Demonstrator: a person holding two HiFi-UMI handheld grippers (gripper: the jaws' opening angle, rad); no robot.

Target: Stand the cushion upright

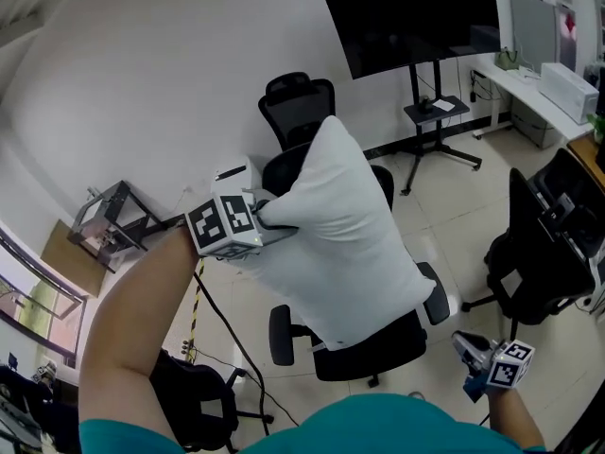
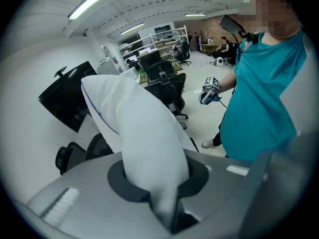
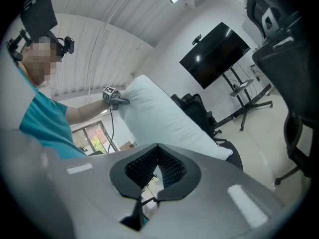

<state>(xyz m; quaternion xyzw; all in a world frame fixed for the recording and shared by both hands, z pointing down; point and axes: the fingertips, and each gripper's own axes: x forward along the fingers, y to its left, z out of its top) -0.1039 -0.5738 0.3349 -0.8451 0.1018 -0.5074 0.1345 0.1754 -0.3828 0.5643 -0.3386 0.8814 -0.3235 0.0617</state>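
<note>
Cushion point(image 1: 350, 244), likely soft and light: pinch its edge, as left hand-held gripper point(image 1: 269, 223) does mid-frame; right hand-held gripper point(image 1: 463, 345) closed, empty.

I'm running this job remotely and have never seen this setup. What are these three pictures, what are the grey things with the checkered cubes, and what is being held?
There is no robot arm. A person holds a two-jaw gripper in each hand, and the marker cubes are part of those grippers. The head view comes from a camera on the person's head, looking down. In it the left gripper pinches the edge of the white cushion, which leans nearly upright with its lower edge on the seat of a black office chair. The left gripper view looks along that gripper's jaws, which are closed on cushion fabric. The right gripper view does the same for the right gripper. Its jaws are together and empty, and it sits low at the right of the head view.
</note>
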